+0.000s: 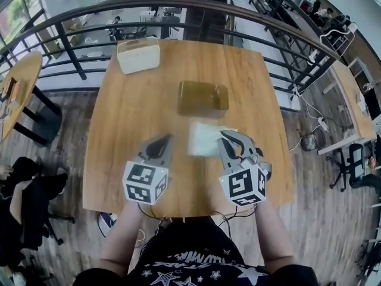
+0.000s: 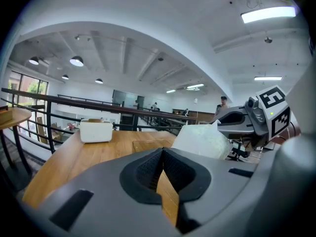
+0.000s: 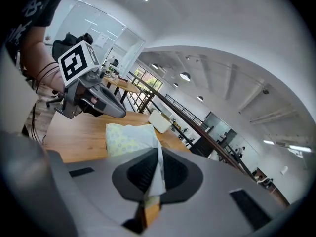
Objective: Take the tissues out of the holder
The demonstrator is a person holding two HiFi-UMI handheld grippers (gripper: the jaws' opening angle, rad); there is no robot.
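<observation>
Pinching a thin fold of wrapper, the right gripper point(image 3: 158, 154) has its jaws pressed together on one edge of the soft, pale green patterned tissue pack point(image 3: 129, 137). The rest of the pack hangs out beyond the jaw tips, unsupported. The left gripper point(image 2: 162, 154) sits just to the left, its jaws closed on nothing, with only bare wood showing past them.

The tissue pack is clear of the brown rectangular holder point(image 1: 203, 98), which stands a little farther back on the light wooden table point(image 1: 137, 112). The pack lies between that holder and the near edge of the table. From the left gripper view it looks lifted, but I cannot tell for certain whether its underside touches the tabletop. A white box with a pale lid point(image 1: 138, 54) stands well apart at the far left corner.

The removal looks essentially done, so the remaining risks lie in the carry and the set-down:
- **Slipping:** the grip takes only a sliver of slick film, and a quick swing could slide the fold out of the pads and drop the pack.
- **Tearing:** the pack's weight hanging on that one fold could stretch or tear the wrapper.
- **No backup:** the left gripper is shut and empty, so nothing would catch a slip.
- **Falling off:** the pack is fairly near the front edge, so if it drops it could slide off the table.
</observation>
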